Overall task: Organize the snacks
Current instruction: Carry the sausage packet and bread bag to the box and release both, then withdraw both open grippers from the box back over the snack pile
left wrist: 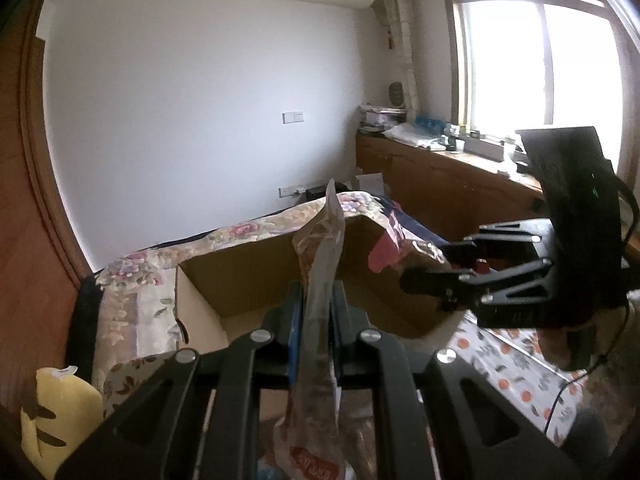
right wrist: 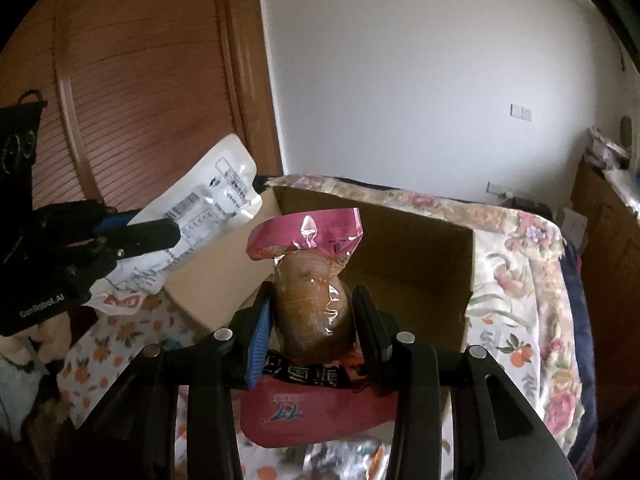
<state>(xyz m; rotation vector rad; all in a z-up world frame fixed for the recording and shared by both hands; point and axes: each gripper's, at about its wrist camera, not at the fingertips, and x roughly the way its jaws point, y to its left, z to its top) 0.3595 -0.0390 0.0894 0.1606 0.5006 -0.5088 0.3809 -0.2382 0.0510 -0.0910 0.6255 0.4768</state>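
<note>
An open cardboard box (left wrist: 240, 276) stands on a flowered cloth; it also shows in the right wrist view (right wrist: 420, 248). My left gripper (left wrist: 316, 312) is shut on a flat white snack packet (left wrist: 320, 280), held edge-on above the box's near rim; the packet also shows in the right wrist view (right wrist: 208, 208). My right gripper (right wrist: 312, 312) is shut on a pink-topped pouch with brown contents (right wrist: 312, 280), held over the box opening. In the left wrist view the right gripper (left wrist: 432, 268) holds the pouch (left wrist: 390, 248) at the box's right side.
A red snack packet (right wrist: 316, 412) and other wrappers lie on the orange-print cloth under my right gripper. A wooden louvred door (right wrist: 132, 80) stands at the left. A wooden counter with clutter (left wrist: 440, 168) runs under the window. A yellow plush (left wrist: 56, 416) sits lower left.
</note>
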